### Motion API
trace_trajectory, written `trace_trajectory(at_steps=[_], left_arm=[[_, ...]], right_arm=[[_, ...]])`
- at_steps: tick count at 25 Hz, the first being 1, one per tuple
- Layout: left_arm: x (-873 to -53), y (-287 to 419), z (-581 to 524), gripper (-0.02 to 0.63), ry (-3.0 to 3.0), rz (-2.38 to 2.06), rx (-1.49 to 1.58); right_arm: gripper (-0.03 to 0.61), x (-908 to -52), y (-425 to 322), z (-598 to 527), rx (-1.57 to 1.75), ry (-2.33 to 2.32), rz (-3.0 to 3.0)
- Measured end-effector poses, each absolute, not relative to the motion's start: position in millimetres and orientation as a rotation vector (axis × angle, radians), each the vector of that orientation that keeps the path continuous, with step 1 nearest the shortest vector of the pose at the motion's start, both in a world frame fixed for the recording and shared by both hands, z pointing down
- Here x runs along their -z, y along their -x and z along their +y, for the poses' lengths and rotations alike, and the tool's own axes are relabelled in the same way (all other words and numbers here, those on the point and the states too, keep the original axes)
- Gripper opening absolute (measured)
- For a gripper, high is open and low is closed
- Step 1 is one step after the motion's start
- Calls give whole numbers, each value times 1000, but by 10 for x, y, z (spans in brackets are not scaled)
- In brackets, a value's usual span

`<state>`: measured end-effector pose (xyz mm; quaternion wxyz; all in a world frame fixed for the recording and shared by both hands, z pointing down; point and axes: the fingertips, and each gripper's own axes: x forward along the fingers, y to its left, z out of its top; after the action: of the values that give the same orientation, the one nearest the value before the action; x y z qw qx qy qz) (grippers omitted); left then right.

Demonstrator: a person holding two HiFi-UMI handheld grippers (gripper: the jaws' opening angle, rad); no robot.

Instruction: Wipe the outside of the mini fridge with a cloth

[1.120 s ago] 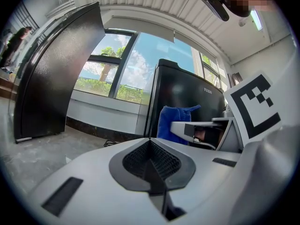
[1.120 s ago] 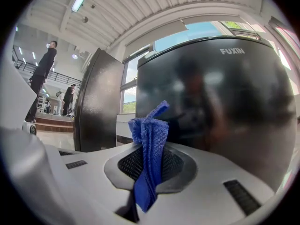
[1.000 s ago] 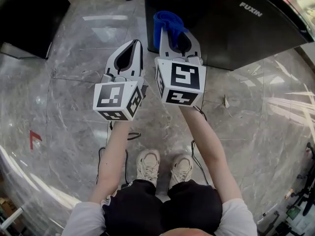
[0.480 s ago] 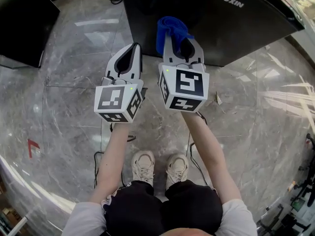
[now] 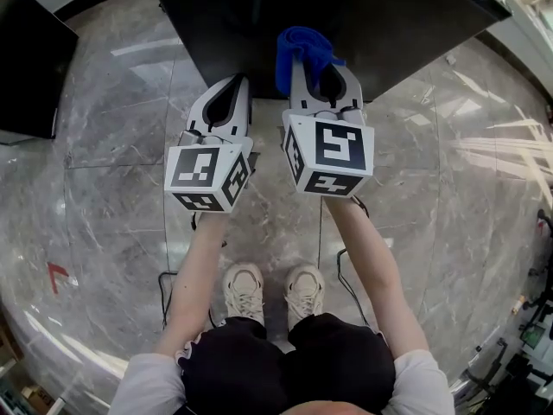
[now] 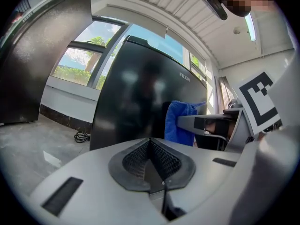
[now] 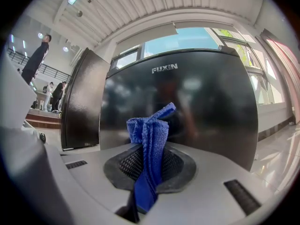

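The black mini fridge [image 5: 346, 24] stands on the marble floor ahead of me, its glossy front [image 7: 187, 107] filling the right gripper view and also seen in the left gripper view [image 6: 136, 93]. My right gripper [image 5: 321, 74] is shut on a blue cloth [image 5: 302, 52], which sticks up bunched between its jaws [image 7: 149, 139] a short way in front of the fridge door, not touching it as far as I can tell. My left gripper [image 5: 226, 100] hangs beside it to the left, shut and empty [image 6: 151, 159]. The cloth [image 6: 182, 123] shows at the right of the left gripper view.
A second dark cabinet [image 5: 26, 67] stands at the left, seen also in the right gripper view [image 7: 82, 102]. A black cable [image 6: 80, 137] lies on the floor by the fridge's left corner. People [image 7: 38, 60] stand far off at the left. My feet [image 5: 276, 292] are below the grippers.
The fridge has come closer in the head view. Both grippers have kept their pose, the right one still holding the cloth.
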<state>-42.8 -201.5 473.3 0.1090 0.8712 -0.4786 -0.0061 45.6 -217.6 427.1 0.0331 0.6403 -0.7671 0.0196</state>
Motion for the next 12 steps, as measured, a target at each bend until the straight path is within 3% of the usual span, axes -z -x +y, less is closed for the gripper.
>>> trace_trajectory(at_steps=[12], left_arm=[[-4654, 197, -1857, 3, -2612, -1394, -9]], right_arm=[[64, -4278, -1178, -2066, -32, -2124, -2200]])
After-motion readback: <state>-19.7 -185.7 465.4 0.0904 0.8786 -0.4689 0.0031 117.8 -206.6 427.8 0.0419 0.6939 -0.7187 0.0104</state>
